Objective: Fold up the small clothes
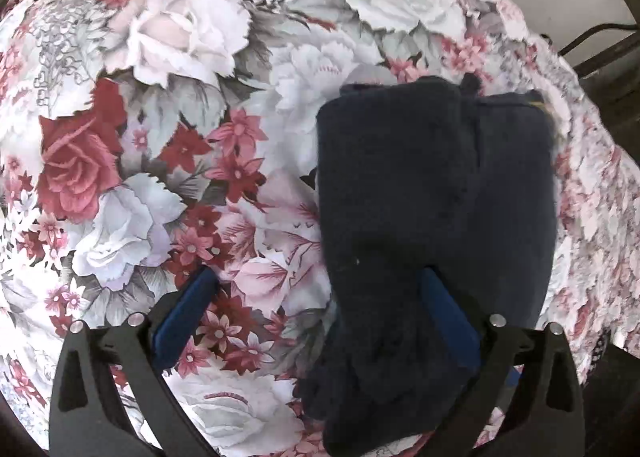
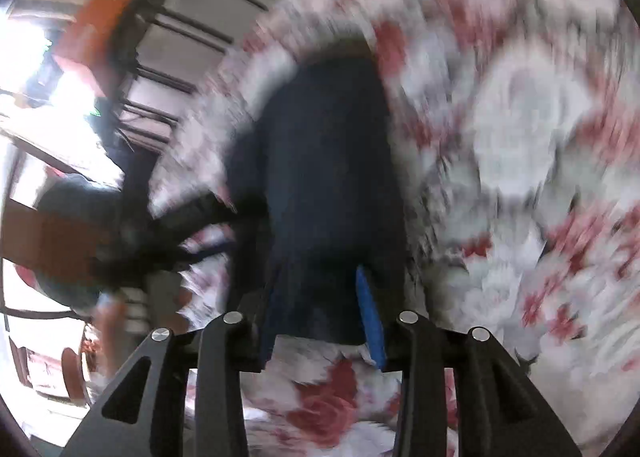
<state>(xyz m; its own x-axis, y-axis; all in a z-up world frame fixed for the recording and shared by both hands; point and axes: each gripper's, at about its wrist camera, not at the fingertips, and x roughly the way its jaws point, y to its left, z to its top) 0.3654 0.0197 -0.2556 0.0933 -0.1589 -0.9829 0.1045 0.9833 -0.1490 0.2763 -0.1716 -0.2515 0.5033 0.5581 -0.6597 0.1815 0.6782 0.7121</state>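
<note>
A dark navy garment [image 1: 432, 193] is seen lying folded on a floral cloth [image 1: 168, 105] printed with white, pink and red roses. The cloth covers the bench, and its edge falls away at the right of the left wrist view, where a dark frame and a pale wall are glimpsed.

The left hand-held gripper [image 1: 316, 293] is pointed steeply down at the cloth with its blue-padded fingers spread wide. One pad [image 1: 188, 305] is shown over bare floral print; the other [image 1: 444, 309] is partly covered by the near end of the garment, which is draped over it. Nothing is pinched between the pads, so this gripper is released.

The right wrist view is heavily blurred. The right hand-held gripper [image 2: 320, 313] is seen with the garment [image 2: 320, 161] running between its blue pads [image 2: 370, 317], the jaws being partly closed around the fabric. Whether the pads actually press on it cannot be told through the blur.
</note>
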